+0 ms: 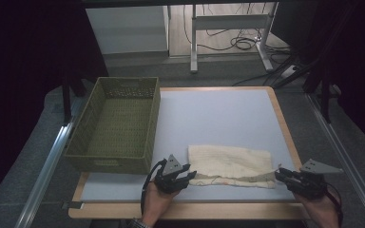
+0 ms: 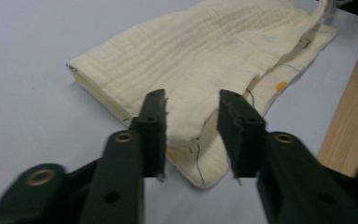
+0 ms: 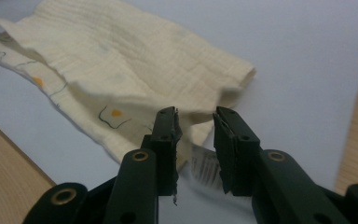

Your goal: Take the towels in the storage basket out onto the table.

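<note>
Here, left gripper (image 1: pixel 190 175): jaws are parted, with the near left corner of the cloth (image 1: pixel 230 165) seen between them; no pad is seen pressing on it.
Right gripper (image 1: pixel 279 174): jaws are parted a little; the cloth's near right corner and its label lie in the gap, unpinched.
Cloth: it is laid folded and flat on the table (image 1: pixel 218 114), stretched between the two grippers, its printed lower layer exposed along the near edge.
Edges: the table's wooden near rim is just behind both grippers.
Room: bare tabletop is seen beyond the cloth; a basket (image 1: pixel 116 126) stands beyond the left gripper, apart from the cloth.
</note>
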